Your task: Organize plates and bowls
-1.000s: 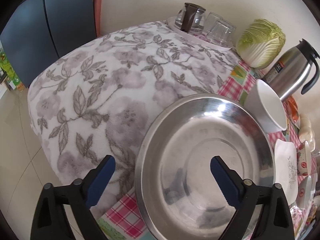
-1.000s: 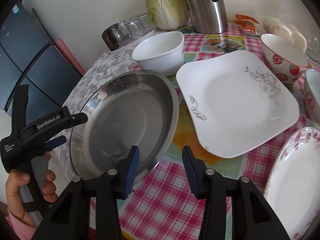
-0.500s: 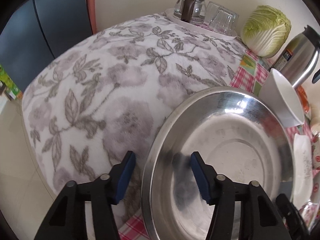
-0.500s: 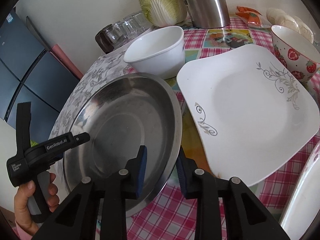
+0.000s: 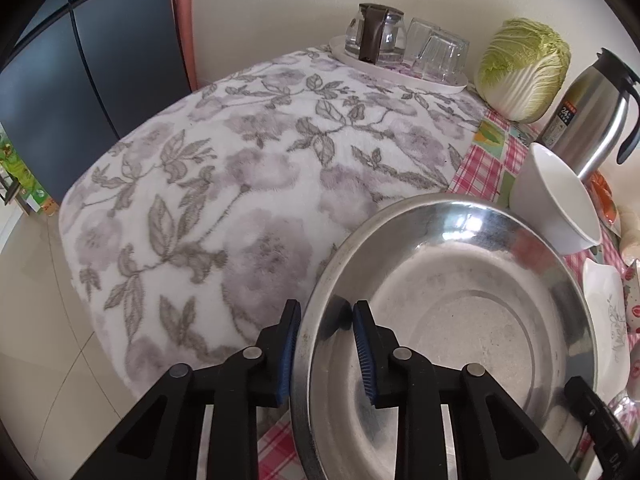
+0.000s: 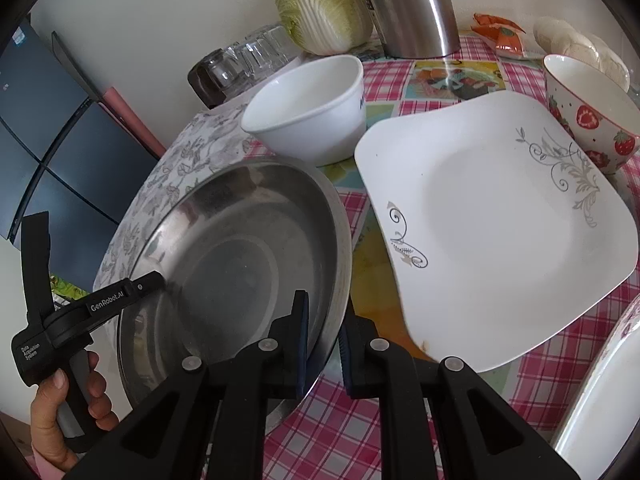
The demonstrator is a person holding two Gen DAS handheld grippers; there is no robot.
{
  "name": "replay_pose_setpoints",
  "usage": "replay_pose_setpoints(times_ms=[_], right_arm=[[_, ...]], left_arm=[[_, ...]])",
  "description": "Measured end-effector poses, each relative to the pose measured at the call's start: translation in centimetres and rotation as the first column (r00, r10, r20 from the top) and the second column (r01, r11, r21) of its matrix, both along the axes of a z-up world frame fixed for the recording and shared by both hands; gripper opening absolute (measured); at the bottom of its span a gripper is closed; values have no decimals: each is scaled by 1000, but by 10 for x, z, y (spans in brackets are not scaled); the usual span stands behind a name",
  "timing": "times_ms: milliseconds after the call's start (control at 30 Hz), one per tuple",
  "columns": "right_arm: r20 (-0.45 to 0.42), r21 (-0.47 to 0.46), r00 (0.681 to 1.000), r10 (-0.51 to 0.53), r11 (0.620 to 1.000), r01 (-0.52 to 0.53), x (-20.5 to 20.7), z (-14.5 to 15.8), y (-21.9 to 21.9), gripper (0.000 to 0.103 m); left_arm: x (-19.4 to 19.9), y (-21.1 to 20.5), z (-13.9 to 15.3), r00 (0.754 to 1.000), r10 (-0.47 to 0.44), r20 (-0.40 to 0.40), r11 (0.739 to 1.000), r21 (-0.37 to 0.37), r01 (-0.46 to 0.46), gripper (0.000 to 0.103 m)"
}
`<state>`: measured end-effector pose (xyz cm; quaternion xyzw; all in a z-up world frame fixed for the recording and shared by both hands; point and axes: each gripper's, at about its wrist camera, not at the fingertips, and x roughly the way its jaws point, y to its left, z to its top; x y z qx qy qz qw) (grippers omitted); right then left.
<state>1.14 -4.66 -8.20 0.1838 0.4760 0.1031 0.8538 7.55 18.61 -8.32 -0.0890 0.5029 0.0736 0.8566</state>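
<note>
A large steel basin [image 5: 460, 320] sits at the table's near edge, partly on the floral cloth; it also shows in the right wrist view [image 6: 240, 264]. My left gripper [image 5: 326, 348] is shut on the basin's left rim. My right gripper [image 6: 324, 344] is shut on the basin's right rim. A white bowl [image 6: 308, 110] stands just behind the basin. A square white plate [image 6: 492, 216] with grey scrollwork lies to the basin's right. A strawberry-print bowl [image 6: 584, 108] stands at the far right.
A floral cloth [image 5: 224, 168] covers the table's left part. A tray of glasses [image 5: 400, 52], a cabbage [image 5: 524, 68] and a steel thermos [image 5: 592, 108] stand along the back wall. A flowered plate [image 6: 604, 396] lies at the near right.
Both grippers have moved in onto the basin's rim and closed on it, the left from wide open, the right from half open. The basin's right side is tilted up slightly.
</note>
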Motion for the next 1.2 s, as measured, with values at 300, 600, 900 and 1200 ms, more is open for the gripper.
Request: replay_pose_setpoints(times_ms=[300,600,900,1200], right_arm=[[36,10,999,23,1000,-23,-10,20,-10,15],[81,40,997,-13,999,10,-19,40,-39,16],[100,78,987,-126,990,119,-29,48,-91,16],[84,89,964,-251,966,244,-38,40,-142,16]], left_arm=[[-18,-10,28,999,-10,50,1000,24,9,30],[-23,-47,67,993,-73,93,996,54,68,30],[-13,-111,90,981,-172,87,983,85,164,30],[0,-171,79,967,-250,47,960,138,242,30]])
